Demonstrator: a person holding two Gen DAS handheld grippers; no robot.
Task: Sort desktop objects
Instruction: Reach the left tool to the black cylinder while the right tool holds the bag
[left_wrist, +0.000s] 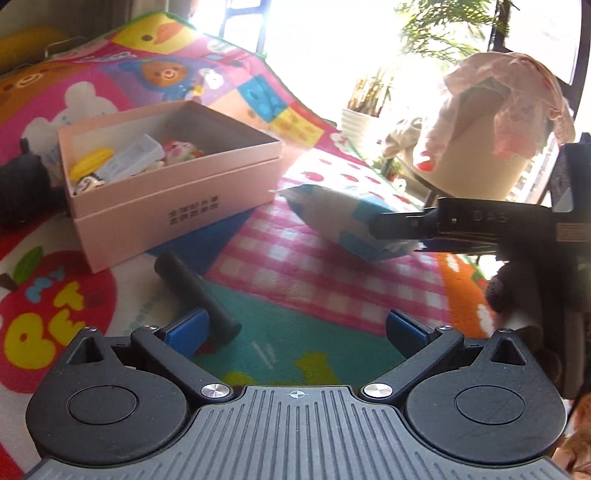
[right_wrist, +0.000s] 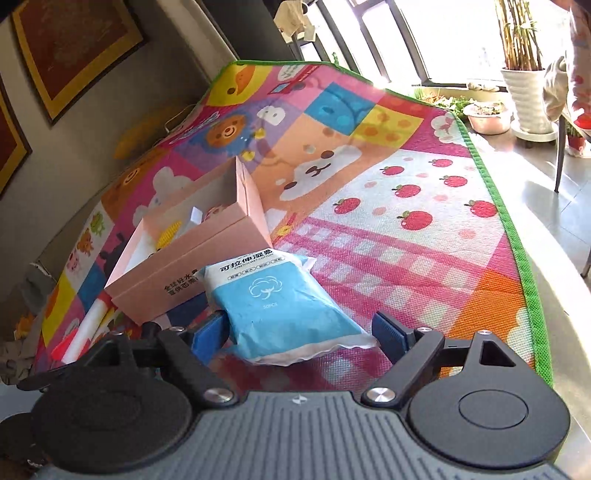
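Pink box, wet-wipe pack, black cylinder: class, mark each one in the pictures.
pink box (left_wrist: 177, 206): left wrist view, front wall near the printed text.
wet-wipe pack (right_wrist: 284, 306): right wrist view, blue face of the pack.
black cylinder (left_wrist: 195, 291): left wrist view, middle of its side.

There is 1 pink box (left_wrist: 173, 192), open at the top. Inside it I can count 1 yellow piece (left_wrist: 90, 162), 1 clear plastic case (left_wrist: 133, 160), 1 small pink and white toy (left_wrist: 183, 152) and 1 black and white item (left_wrist: 88, 183) in the corner at 7 o'clock; more may be hidden. There is 1 blue and white wipes pack (right_wrist: 284, 306), 1 black cylinder (left_wrist: 197, 299) and 1 white roll (right_wrist: 88, 328). All lie on 1 colourful play mat (right_wrist: 406, 240). By the window stand 2 plant pots: 1 tall white pot (right_wrist: 526, 96) and 1 low pink pot (right_wrist: 487, 117).
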